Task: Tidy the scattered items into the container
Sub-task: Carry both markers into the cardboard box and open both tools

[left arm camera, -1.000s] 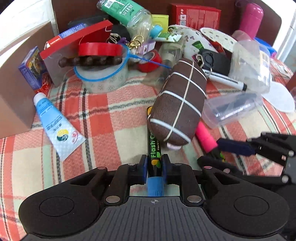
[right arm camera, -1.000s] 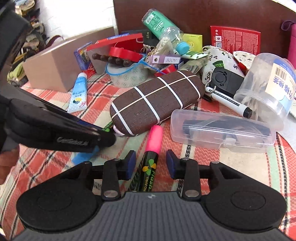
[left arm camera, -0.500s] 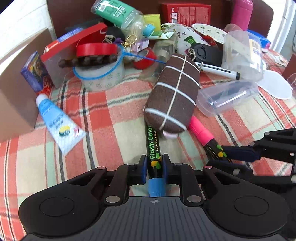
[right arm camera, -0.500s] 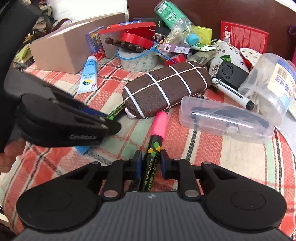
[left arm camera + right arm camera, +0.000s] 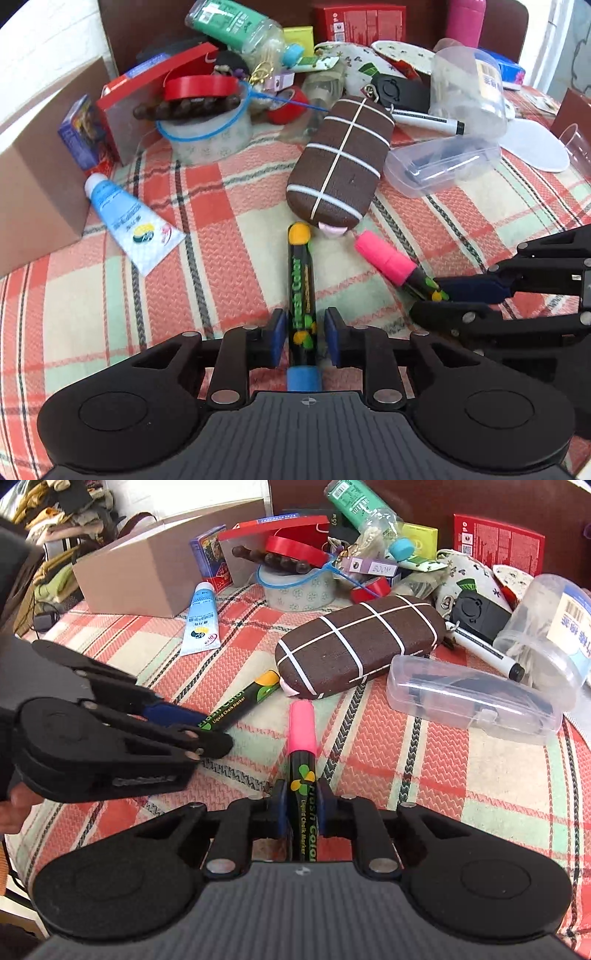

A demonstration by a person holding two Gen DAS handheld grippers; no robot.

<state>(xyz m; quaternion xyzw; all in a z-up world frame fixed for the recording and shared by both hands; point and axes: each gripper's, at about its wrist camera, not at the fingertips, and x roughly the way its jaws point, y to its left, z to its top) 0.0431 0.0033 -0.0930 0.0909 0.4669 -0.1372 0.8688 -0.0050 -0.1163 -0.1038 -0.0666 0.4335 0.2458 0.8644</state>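
A black chalk marker with a yellow cap [image 5: 303, 280] lies on the checked cloth between the jaws of my left gripper [image 5: 306, 341]. Those jaws are opening, and both blue pads stand off the marker's sides. In the right wrist view the same marker [image 5: 240, 705] points from the left gripper [image 5: 207, 727] toward a brown case. My right gripper [image 5: 302, 805] is shut on a second chalk marker with a pink cap [image 5: 302, 734]. From the left wrist view the right gripper [image 5: 443, 299] holds that pink marker [image 5: 391, 260] at its black end. A cardboard box [image 5: 37, 177] stands at the left.
A brown case with white stripes [image 5: 340, 162] lies just beyond both marker caps. A clear plastic case [image 5: 439, 162] sits to its right and a blue-and-white tube [image 5: 129, 221] to its left. Behind them is a heap of tape rolls, boxes, a bottle and a jar.
The left jaws, shut on the yellow-capped marker before, have parted from it; its cap has come out from under the brown case. The right jaws closed on the pink-capped marker.
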